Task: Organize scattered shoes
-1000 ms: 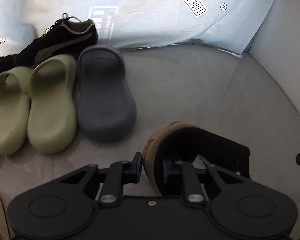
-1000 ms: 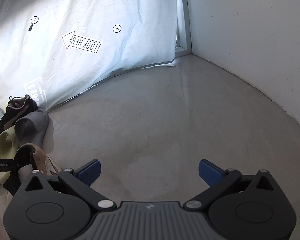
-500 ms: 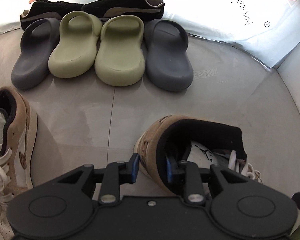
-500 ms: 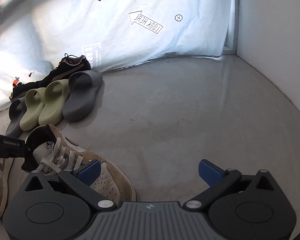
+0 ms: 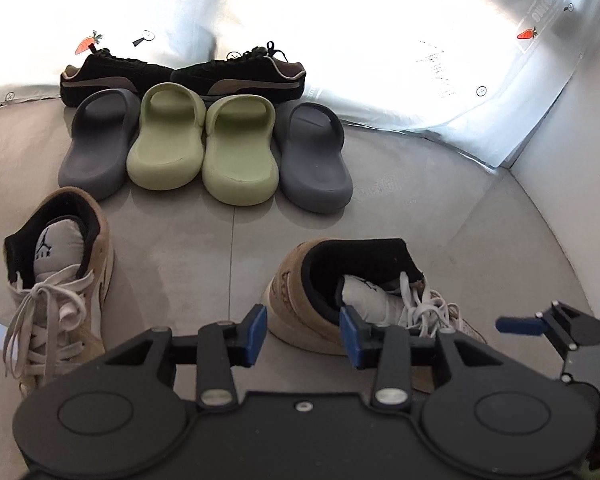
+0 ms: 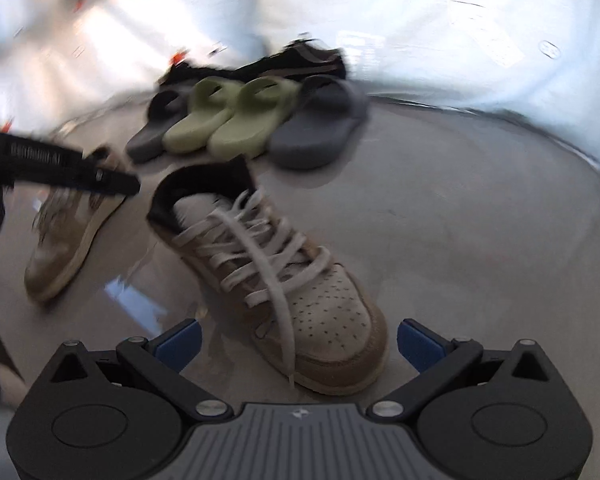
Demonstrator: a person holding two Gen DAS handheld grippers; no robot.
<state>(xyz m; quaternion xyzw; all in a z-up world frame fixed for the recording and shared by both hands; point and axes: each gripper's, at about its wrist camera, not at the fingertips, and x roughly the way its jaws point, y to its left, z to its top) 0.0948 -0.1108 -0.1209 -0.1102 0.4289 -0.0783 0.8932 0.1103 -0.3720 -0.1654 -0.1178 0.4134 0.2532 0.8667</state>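
Note:
A tan and white high-top sneaker [image 5: 364, 280] [image 6: 284, 272] stands on the grey floor. Around its heel collar my left gripper [image 5: 303, 335] has its jaws opening: one blue pad sits just outside the heel, the other inside the opening, and neither presses. The sneaker's toe lies between the wide-apart fingers of my right gripper [image 6: 299, 344], which is open and touches nothing. The matching sneaker [image 5: 60, 280] [image 6: 68, 240] stands to the left. My left gripper's black body [image 6: 60, 168] shows at the left edge of the blurred right wrist view.
Behind the sneakers runs a row: two grey slides [image 5: 96, 148] [image 5: 312, 156] flanking two green slides [image 5: 164, 148] [image 5: 240, 156]. Two black sneakers [image 5: 112, 76] [image 5: 244, 74] stand behind them, against a white printed sheet [image 5: 380, 40]. A white wall [image 5: 580, 184] rises on the right.
The left gripper carried the sneaker leftward toward the row, then its pads spread off the heel collar. The right gripper swung left, so the sneaker's toe now lies between its fingers.

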